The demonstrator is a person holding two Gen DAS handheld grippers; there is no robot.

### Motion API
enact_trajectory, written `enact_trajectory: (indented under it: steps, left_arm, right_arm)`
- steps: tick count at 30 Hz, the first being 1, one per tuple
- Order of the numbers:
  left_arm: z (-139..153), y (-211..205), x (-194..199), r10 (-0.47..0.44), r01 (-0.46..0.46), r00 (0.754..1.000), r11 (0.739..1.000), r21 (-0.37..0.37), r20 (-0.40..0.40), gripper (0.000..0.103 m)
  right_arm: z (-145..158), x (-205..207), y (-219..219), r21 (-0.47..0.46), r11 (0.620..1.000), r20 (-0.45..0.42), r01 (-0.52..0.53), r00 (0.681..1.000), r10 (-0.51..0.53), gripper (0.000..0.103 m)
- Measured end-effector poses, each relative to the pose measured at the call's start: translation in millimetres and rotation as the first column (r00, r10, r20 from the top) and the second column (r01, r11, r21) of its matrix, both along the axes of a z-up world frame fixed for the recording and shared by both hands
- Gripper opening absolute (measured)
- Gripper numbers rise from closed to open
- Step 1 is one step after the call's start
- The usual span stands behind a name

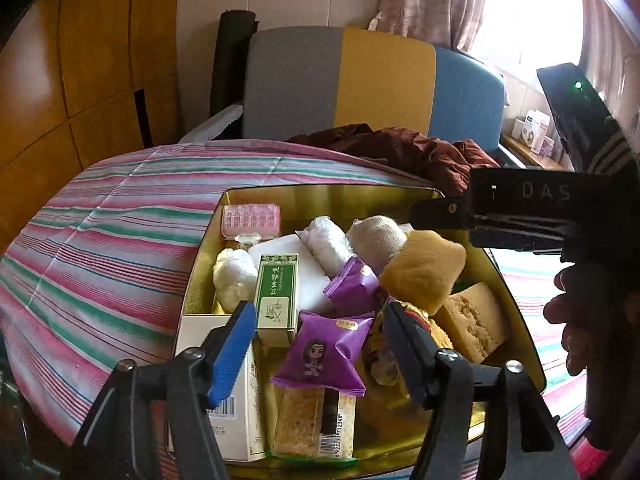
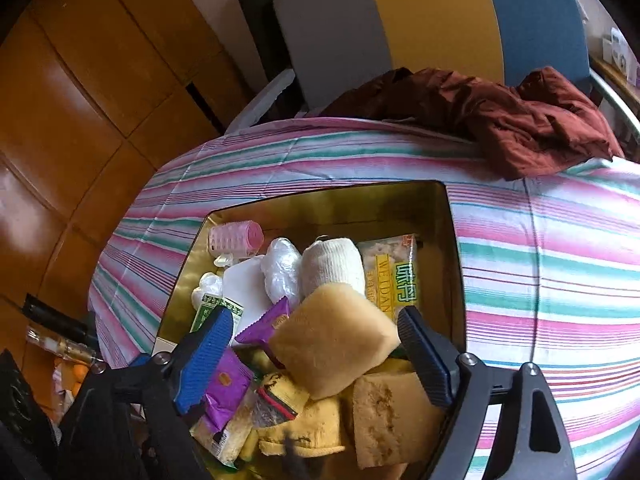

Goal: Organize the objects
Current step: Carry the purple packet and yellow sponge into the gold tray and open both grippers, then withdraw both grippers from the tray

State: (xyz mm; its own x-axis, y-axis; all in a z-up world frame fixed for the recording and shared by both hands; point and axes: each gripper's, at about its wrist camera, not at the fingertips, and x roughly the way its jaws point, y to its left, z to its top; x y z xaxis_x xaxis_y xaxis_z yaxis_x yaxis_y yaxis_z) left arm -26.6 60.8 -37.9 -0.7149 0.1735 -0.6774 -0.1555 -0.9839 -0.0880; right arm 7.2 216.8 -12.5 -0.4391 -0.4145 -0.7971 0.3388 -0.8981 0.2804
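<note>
We read "WEIDAN" on yellow pkt [image 2: 394, 276] in gold tin [image 2: 452, 248]; "DAS" on right tool [image 2: 316, 344] – both tools apart, left tool [image 1: 320, 332] holding nothing.

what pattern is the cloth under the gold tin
Pink, green and white stripes on the cloth beneath the gold tin; clearest in the right wrist view.

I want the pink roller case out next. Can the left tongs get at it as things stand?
Probably yes. The pink roller case lies uncovered in the far left corner of the gold tin; the open left tongs would only pass over the green box.
</note>
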Motion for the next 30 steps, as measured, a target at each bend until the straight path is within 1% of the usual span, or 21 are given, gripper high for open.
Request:
enact_trajectory:
  steps: [2,4,7,9,11,15,17,21,26,28,30]
  left_arm:
    - [4,-1,3,0.005,-0.005,1.0,1.0,0.003,-0.014,0.075]
    - [8,-4,6,0.008,-0.008,1.0,1.0,0.009,-0.023,0.077]
    - [13,-10,12,0.026,-0.025,0.999,1.0,0.018,-0.037,0.085]
    - [18,-16,17,0.046,-0.045,0.998,0.999,0.028,-0.048,0.087]
    - [21,-20,20,0.061,-0.059,0.997,0.998,0.029,-0.054,0.092]
    - [26,-30,31,0.092,-0.09,0.994,0.995,0.031,-0.064,0.098]
    - [28,-32,37,0.102,-0.1,0.993,0.994,0.038,-0.066,0.103]
    - [34,-33,51,0.122,-0.12,0.989,0.992,0.027,-0.085,0.103]
    - [38,-33,63,0.132,-0.128,0.986,0.991,0.039,-0.099,0.103]
    - [39,-29,64,0.159,-0.161,0.982,0.987,-0.003,-0.097,0.103]
    - [39,-26,67,0.159,-0.163,0.982,0.986,-0.031,-0.103,0.103]
  right_arm:
    - [3,6,3,0.013,1.0,-0.018,0.014,1.0,-0.014,0.086]
    - [7,12,9,0.017,0.999,-0.041,0.034,0.999,-0.033,0.086]
    - [13,25,19,0.03,0.997,-0.083,0.074,0.994,-0.072,0.086]
    - [15,35,25,0.036,0.995,-0.099,0.092,0.991,-0.088,0.086]
    - [16,45,29,0.05,0.993,-0.117,0.106,0.988,-0.1,0.086]
    - [14,72,28,0.096,0.988,-0.166,0.119,0.981,-0.102,0.086]
    - [12,82,25,0.129,0.984,-0.196,0.121,0.976,-0.094,0.086]
    - [7,103,17,0.18,0.978,-0.238,0.107,0.969,-0.063,0.086]
    - [1,116,7,0.206,0.976,-0.243,0.076,0.97,-0.025,0.086]
    - [0,117,6,0.207,0.976,-0.241,0.072,0.97,-0.02,0.086]
    - [0,119,5,0.207,0.976,-0.24,0.069,0.971,-0.018,0.086]
